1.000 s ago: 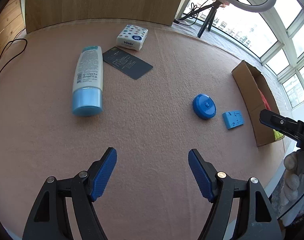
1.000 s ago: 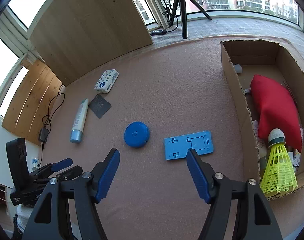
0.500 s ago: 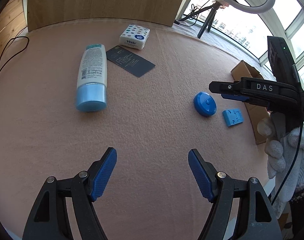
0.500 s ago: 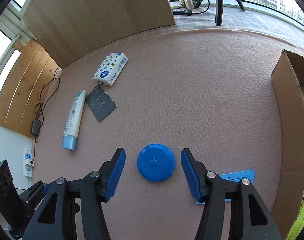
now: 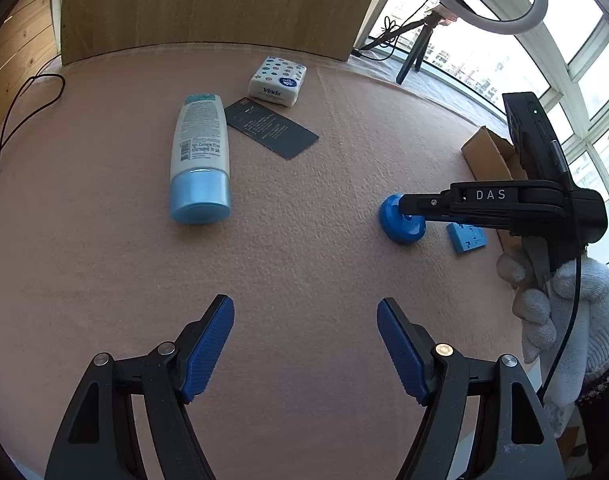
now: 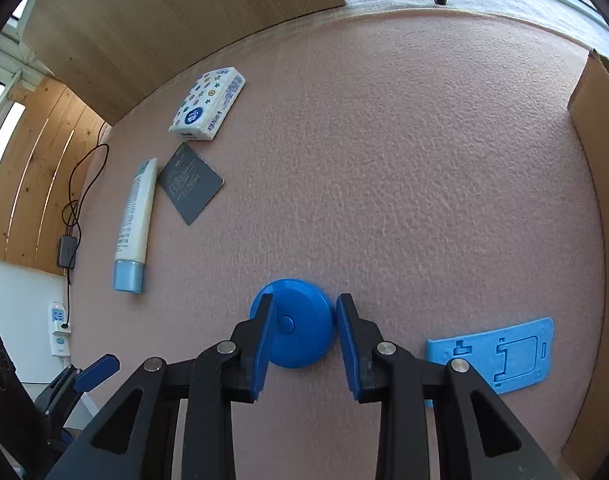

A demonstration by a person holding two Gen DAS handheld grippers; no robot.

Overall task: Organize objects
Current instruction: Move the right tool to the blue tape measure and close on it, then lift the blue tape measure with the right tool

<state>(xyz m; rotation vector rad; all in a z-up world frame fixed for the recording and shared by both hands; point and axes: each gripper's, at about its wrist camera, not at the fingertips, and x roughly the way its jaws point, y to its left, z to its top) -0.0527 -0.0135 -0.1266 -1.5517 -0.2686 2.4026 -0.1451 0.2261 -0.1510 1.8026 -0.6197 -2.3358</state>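
A round blue disc (image 6: 300, 340) lies on the pink felt table (image 6: 384, 160). My right gripper (image 6: 304, 320) has closed in on it: the right pad touches its right edge and the left pad overlaps its left side. In the left wrist view the same gripper (image 5: 404, 208) reaches in from the right onto the disc (image 5: 396, 226), held by a gloved hand (image 5: 564, 300). My left gripper (image 5: 304, 320) hangs open over bare felt, holding nothing. A flat blue plastic holder (image 6: 492, 354) lies just right of the disc.
A lotion tube (image 5: 200, 160), a dark card (image 5: 272, 128) and a tissue pack (image 5: 278, 80) lie at the far left. A cardboard box (image 6: 596, 160) stands along the right edge. A wooden panel (image 5: 208, 4) backs the table, and cables (image 6: 72, 208) hang off the left.
My right gripper moved forward over the blue disc and its fingers narrowed from wide apart to the disc's sides. My left gripper stayed open and drifted slightly.
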